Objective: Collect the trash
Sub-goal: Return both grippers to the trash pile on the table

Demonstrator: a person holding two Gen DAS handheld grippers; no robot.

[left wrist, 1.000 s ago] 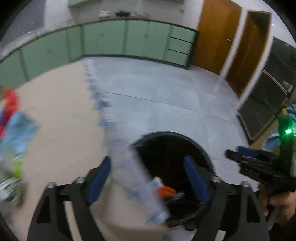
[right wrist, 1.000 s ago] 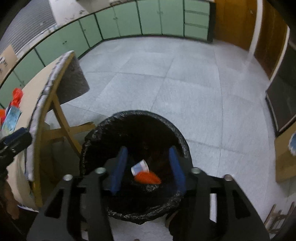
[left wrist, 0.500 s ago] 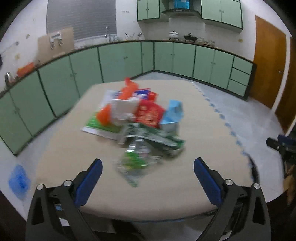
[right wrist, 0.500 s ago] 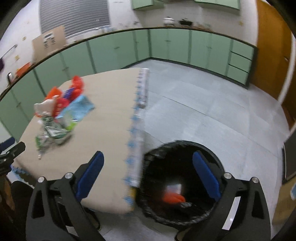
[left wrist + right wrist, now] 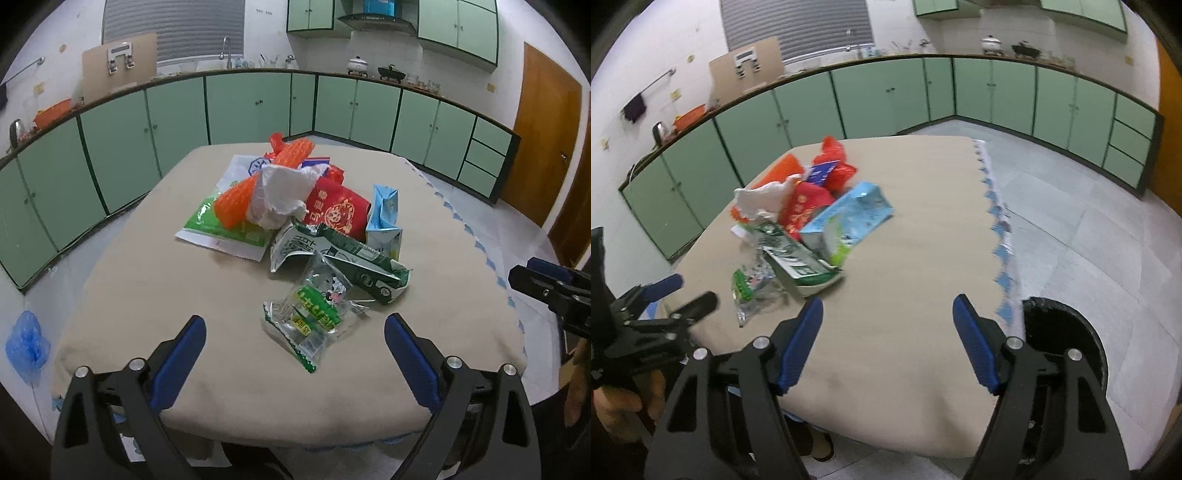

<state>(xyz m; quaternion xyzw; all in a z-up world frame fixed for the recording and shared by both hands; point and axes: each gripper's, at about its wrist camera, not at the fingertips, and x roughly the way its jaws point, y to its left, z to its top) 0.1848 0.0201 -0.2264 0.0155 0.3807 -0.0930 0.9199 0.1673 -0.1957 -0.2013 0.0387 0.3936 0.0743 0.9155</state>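
Note:
A heap of trash lies on the beige table (image 5: 155, 280). The nearest piece is a clear wrapper with a green label (image 5: 314, 314), just beyond my left gripper (image 5: 293, 320), which is open and empty over the table's near edge. Behind the wrapper are a crushed green-and-white carton (image 5: 354, 262), a blue carton (image 5: 384, 218), a red packet (image 5: 336, 210), crumpled white paper (image 5: 284, 192) and orange netting (image 5: 240, 199). My right gripper (image 5: 888, 302) hovers over the table's near right part with nothing between its closing jaws. The black-lined bin (image 5: 1067, 332) stands on the floor right of the table.
Green cabinets (image 5: 251, 107) line the far walls, and a wooden door (image 5: 543, 147) is at the right. A blue plastic bag (image 5: 26, 347) lies on the floor left of the table. Grey tiled floor (image 5: 1089, 206) spreads right of the table.
Both grippers swung from over the bin back to the table. A blurred clear wrapper seen between the left jaws a second ago is gone. Both pairs of jaws stand wider.

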